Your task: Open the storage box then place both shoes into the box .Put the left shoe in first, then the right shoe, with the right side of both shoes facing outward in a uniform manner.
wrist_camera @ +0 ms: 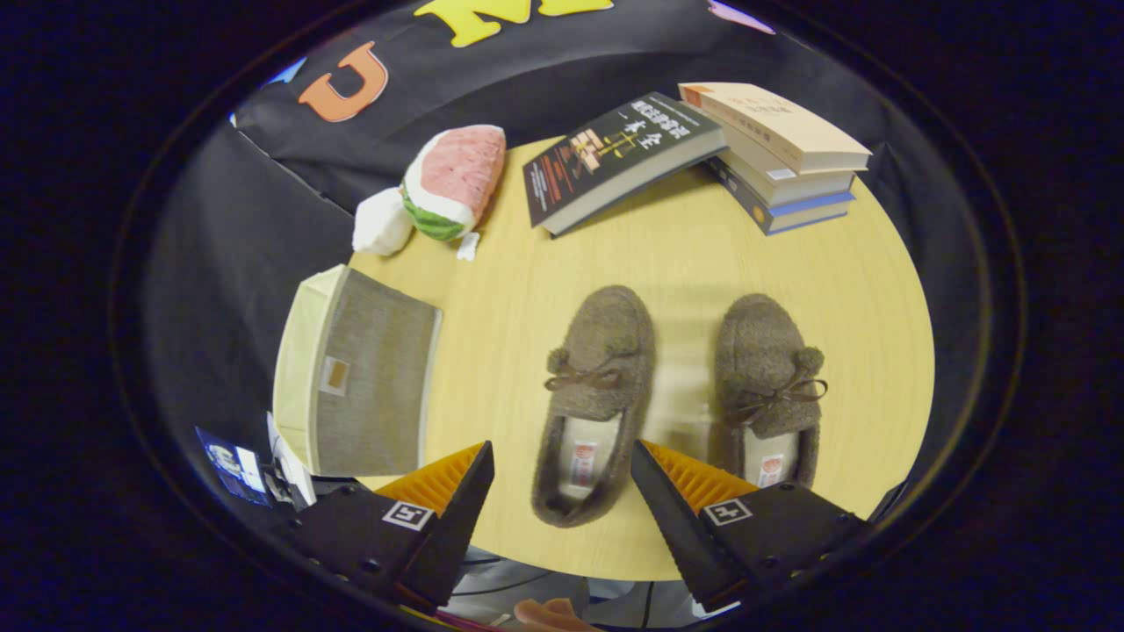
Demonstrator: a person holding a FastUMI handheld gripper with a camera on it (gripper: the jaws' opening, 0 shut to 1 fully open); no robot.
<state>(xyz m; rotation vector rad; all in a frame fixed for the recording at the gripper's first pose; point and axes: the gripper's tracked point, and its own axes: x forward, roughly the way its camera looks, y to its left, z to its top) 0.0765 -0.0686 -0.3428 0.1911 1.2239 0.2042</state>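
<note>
Two brown fuzzy slippers with small bows lie side by side on the round wooden table (685, 254), toes pointing away from me. The left shoe (597, 386) has its heel lying between my fingertips; the right shoe (768, 377) lies just past my right finger (676, 487). My gripper (562, 461) hovers open above the left shoe's heel, touching nothing. A grey fabric storage box (360, 377) with a cream rim sits at the table's left edge, beyond my left finger (457, 491); whether it is open I cannot tell.
A watermelon-slice plush (448, 180) lies behind the box. A dark book (615, 158) leans against a stack of books (781, 158) at the table's far side. A person's hand (549, 612) shows below the fingers.
</note>
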